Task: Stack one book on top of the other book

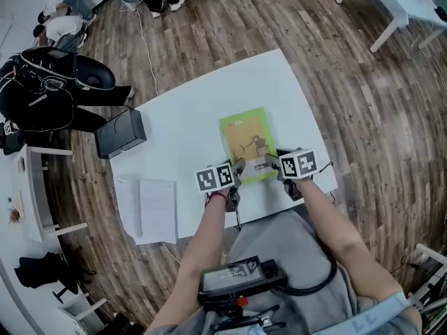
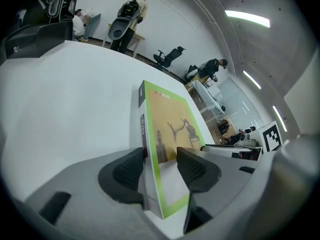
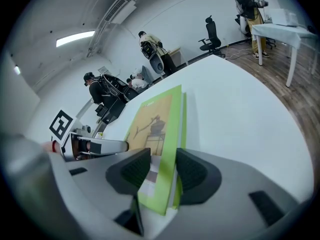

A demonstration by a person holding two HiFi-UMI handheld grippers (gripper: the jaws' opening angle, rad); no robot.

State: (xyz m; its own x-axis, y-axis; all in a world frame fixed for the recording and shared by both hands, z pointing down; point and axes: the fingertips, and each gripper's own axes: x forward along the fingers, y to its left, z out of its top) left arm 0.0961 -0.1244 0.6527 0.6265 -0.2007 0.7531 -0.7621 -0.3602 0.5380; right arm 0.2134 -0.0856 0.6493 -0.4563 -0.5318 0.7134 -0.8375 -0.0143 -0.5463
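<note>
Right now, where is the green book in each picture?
Head view: green and yellow paperback book mid-picture, white table around it.
Left gripper view: book low centre, between the left tongs.
Right gripper view: book low centre, between the right tongs.
Shared landmark: the white table.

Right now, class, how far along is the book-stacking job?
Done: both the left gripper and right gripper are clamped on the near edge of the green book. In hand: the book sits between them over the white table. Left: carry it across to the white book by the table's left edge and lay it on top; nothing is stacked yet.
</note>
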